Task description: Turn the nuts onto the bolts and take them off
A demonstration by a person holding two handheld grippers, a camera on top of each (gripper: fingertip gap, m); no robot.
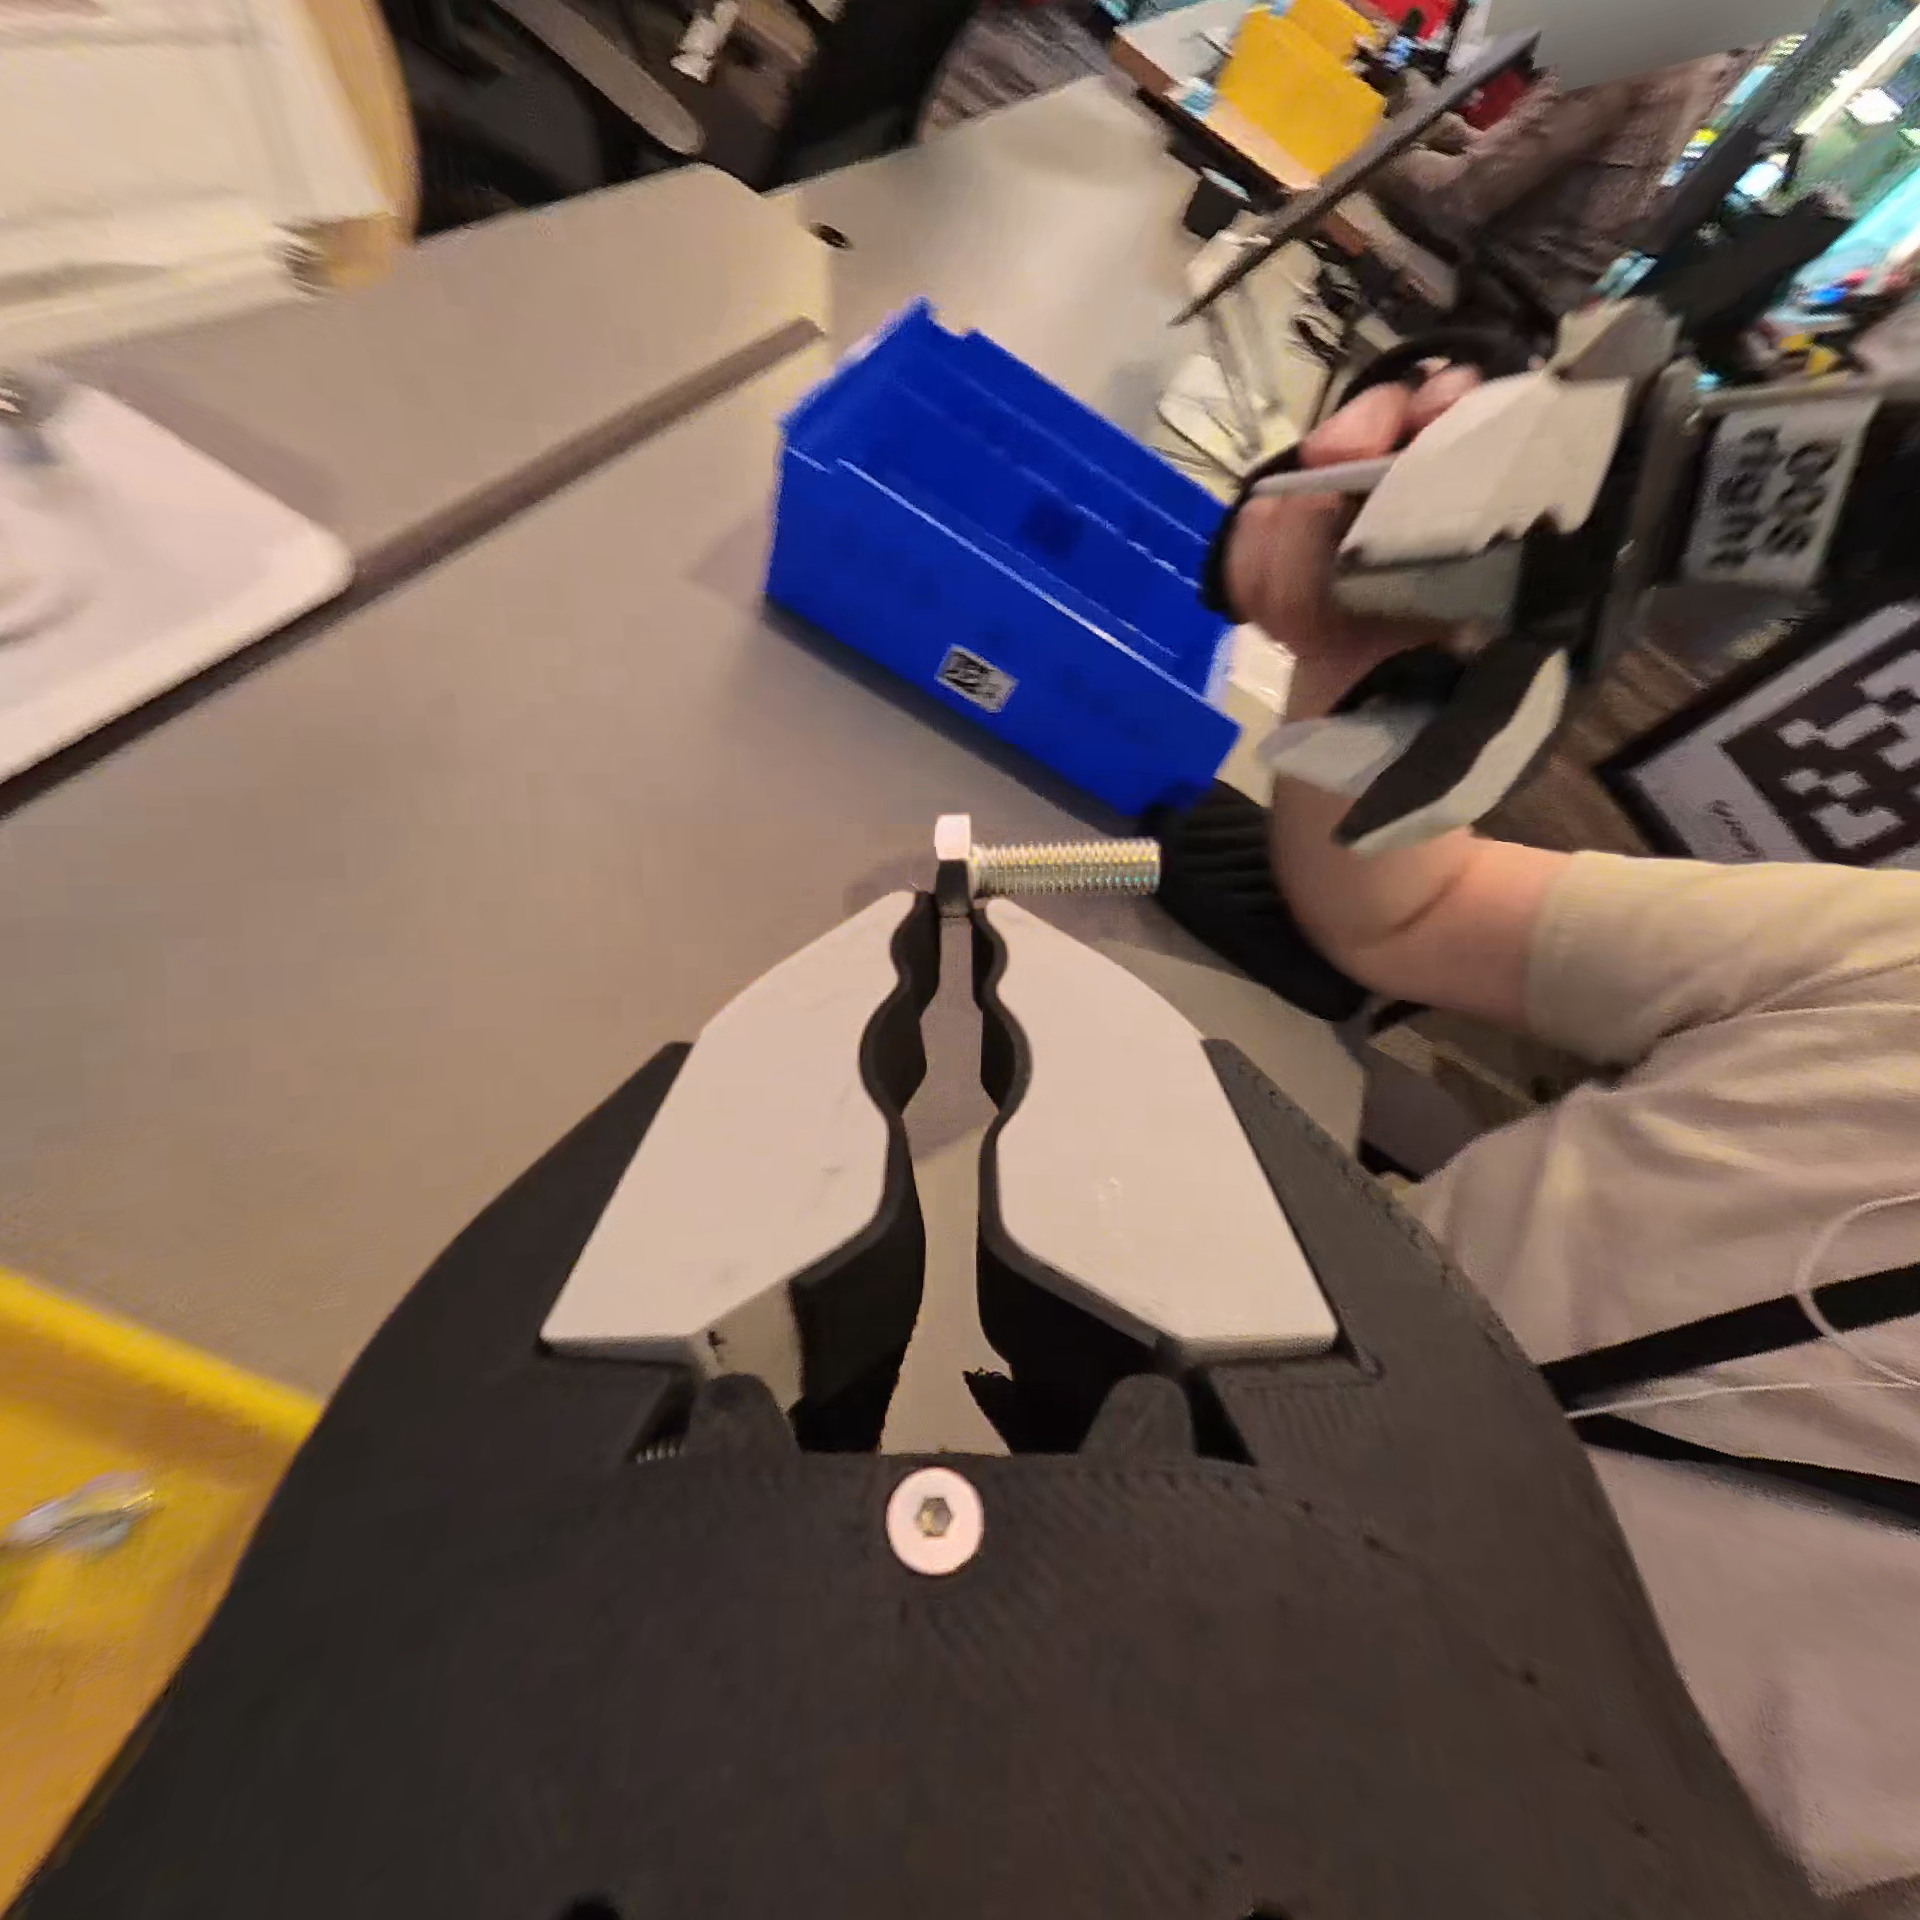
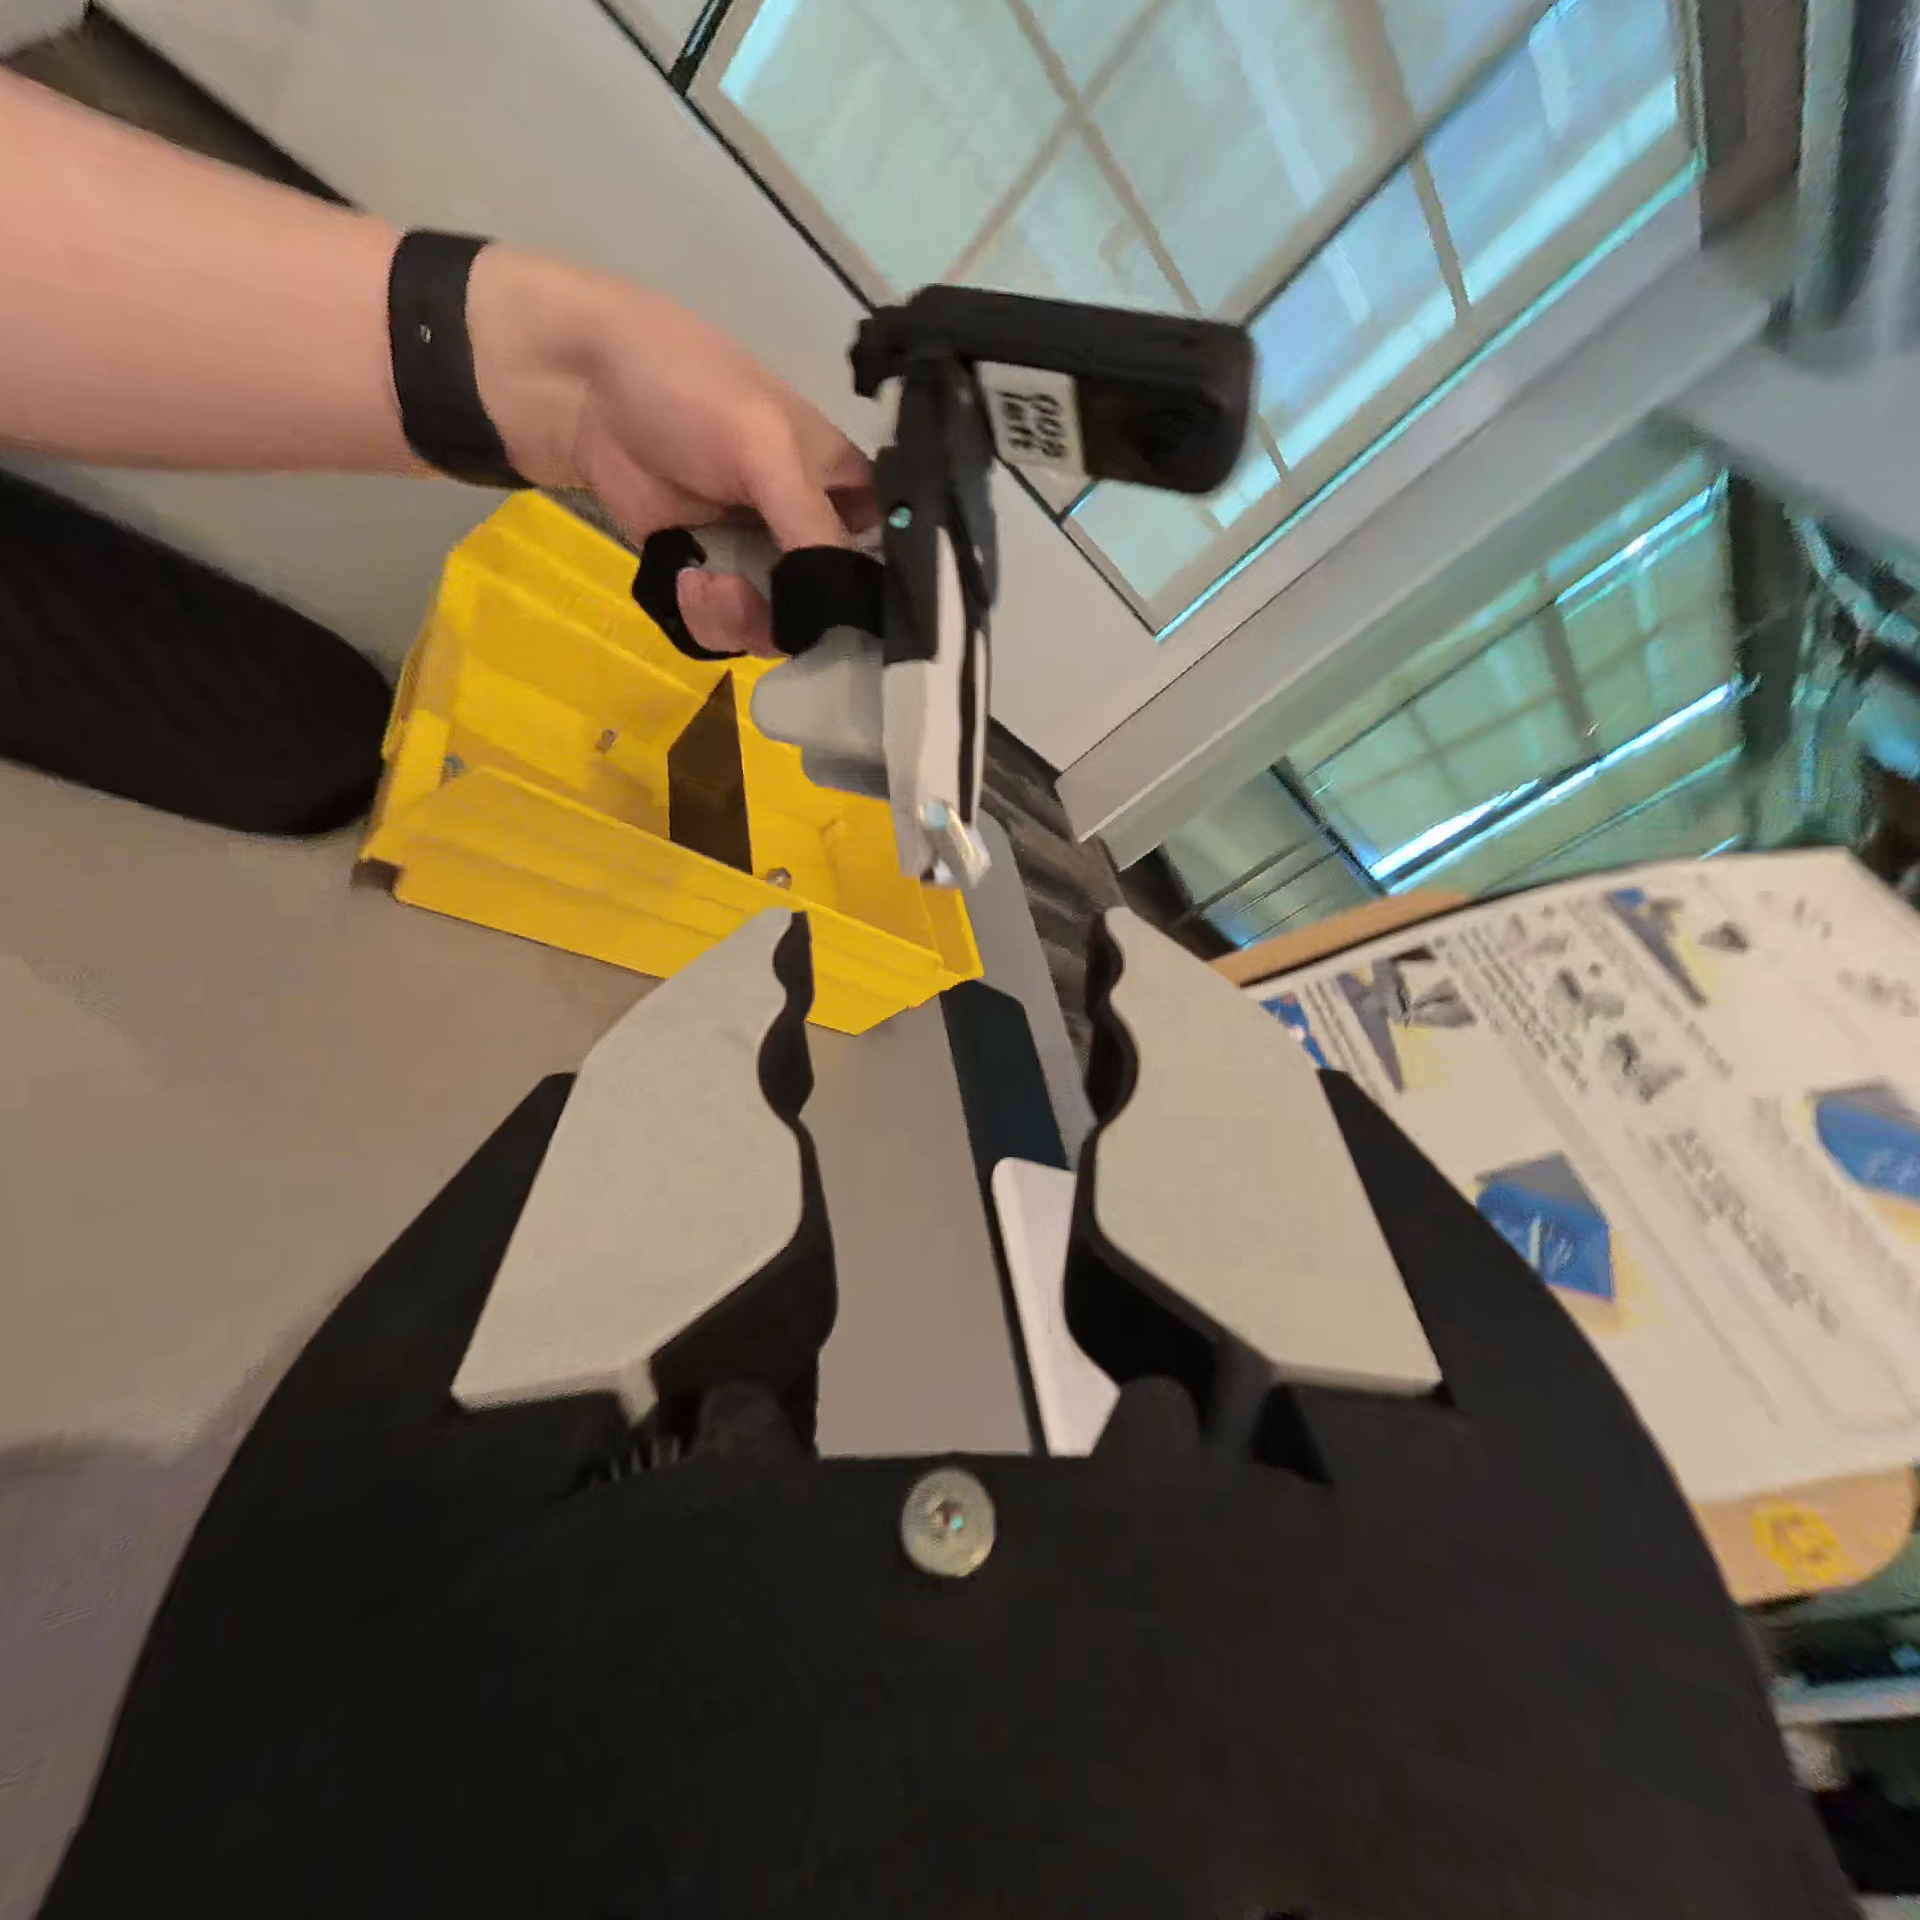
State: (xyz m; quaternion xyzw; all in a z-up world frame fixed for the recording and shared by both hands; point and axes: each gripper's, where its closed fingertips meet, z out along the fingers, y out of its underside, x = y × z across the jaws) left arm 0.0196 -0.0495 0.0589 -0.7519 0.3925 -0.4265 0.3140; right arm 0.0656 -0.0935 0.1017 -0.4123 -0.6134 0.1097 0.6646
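An office turned workshop: grey tabletop (image 1: pixel 520 644) with blue parts bin (image 1: pixel 987 613) and yellow parts bin (image 2: pixel 582 821), desks with monitors (image 1: pixel 1756 260) behind, large windows (image 2: pixel 1195 208)

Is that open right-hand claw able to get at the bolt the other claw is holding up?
Probably yes. The left gripper pinches only the head of the bolt, so the threaded shank sticks out bare sideways. The right gripper is open and empty, and nothing shows between it and the bolt.

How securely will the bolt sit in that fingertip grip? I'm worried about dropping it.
The bolt looks like rigid metal, so it won't flex. The left gripper pinches only its head, so the sideways shank could pivot. Its smooth plated hex head may slip.
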